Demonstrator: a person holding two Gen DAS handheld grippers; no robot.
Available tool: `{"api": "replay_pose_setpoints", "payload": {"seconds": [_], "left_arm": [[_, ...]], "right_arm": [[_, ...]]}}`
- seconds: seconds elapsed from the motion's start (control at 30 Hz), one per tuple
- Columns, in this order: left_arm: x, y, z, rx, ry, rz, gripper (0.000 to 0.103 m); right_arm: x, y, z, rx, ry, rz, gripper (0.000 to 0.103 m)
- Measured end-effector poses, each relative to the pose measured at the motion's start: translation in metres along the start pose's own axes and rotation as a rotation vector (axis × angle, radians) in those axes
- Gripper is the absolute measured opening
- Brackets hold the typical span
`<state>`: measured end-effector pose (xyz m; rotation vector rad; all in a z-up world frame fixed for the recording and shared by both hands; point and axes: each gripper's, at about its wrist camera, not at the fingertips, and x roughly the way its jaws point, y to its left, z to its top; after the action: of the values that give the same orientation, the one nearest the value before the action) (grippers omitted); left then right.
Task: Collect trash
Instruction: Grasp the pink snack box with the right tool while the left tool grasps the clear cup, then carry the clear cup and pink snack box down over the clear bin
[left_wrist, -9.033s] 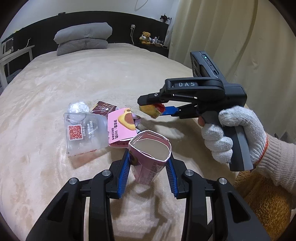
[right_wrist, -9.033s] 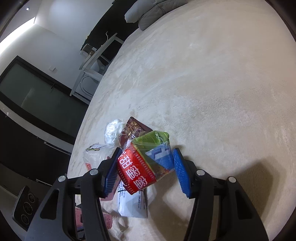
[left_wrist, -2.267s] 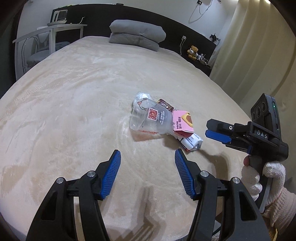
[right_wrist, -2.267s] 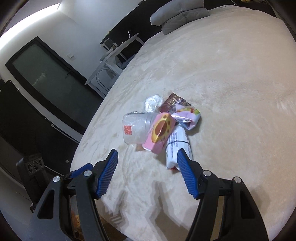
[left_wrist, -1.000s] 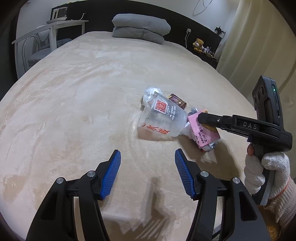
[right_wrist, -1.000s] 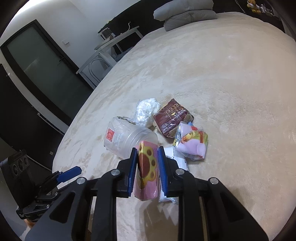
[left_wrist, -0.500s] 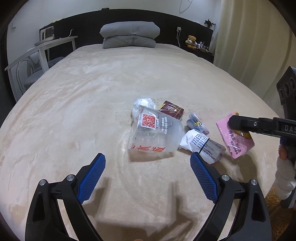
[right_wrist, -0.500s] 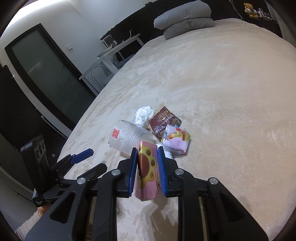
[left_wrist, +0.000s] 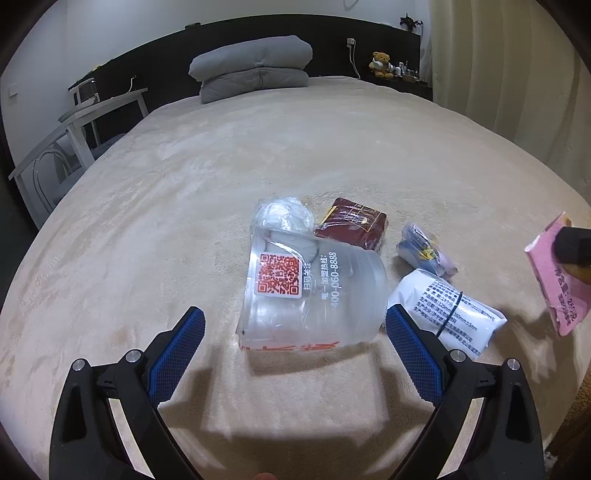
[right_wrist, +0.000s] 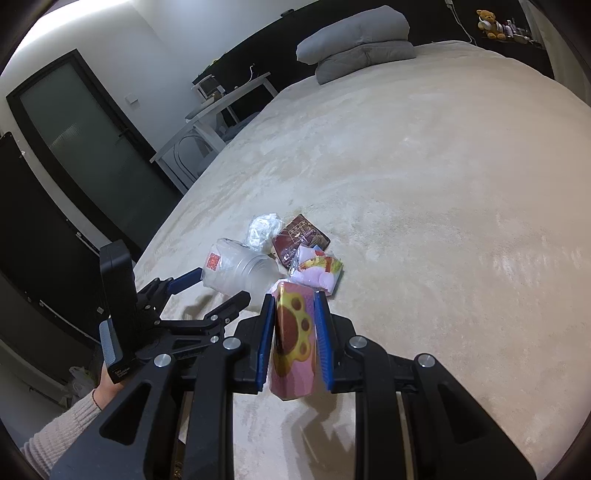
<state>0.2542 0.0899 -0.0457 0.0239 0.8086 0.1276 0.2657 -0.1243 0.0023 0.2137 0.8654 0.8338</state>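
nearest, the right gripper (right_wrist: 294, 345) has its blue pads clamped flat on a pink carton (right_wrist: 294, 345) with a paw print, held upright above the beige bed cover (right_wrist: 461, 192); in the left view that carton (left_wrist: 557, 277) shows at the right edge, off the cover. the left gripper (left_wrist: 295, 354) hangs low with its fingers spread wide, empty, one on each side of the near end of a clear plastic cup (left_wrist: 314, 291) that lies on its side with a red qr label; the right pad (left_wrist: 412, 350) is just beside the cup's edge. right of the cup lies a white packet (left_wrist: 448, 314) with printed text. beyond it, a small colourful wrapper (left_wrist: 424, 249), a dark red box (left_wrist: 352, 227) and crumpled clear film (left_wrist: 284, 216) touching the cup's far end. far back, two grey pillows (left_wrist: 255, 66) are stacked at the dark headboard (left_wrist: 147, 70).
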Motion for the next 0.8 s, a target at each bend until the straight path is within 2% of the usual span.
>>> {"api": "replay_pose_setpoints", "payload": {"seconds": [0.27,0.33,0.37,0.8], "left_arm": [[0.007,-0.006,0.005,-0.016,0.0,-0.036,0.094],[0.009,-0.005,0.006,-0.019,0.012,-0.048,0.076],[0.01,-0.004,0.006,-0.018,0.025,-0.049,0.071],[-0.019,-0.003,0.001,-0.058,-0.021,-0.073,0.07]], "right_arm": [[0.003,-0.001,-0.001,0.0,0.014,-0.012,0.023],[0.004,0.0,-0.002,-0.001,0.019,-0.015,0.023],[0.004,0.0,-0.003,-0.004,0.02,-0.018,0.023],[-0.005,-0.004,-0.013,0.007,0.013,-0.041,0.023]]}}
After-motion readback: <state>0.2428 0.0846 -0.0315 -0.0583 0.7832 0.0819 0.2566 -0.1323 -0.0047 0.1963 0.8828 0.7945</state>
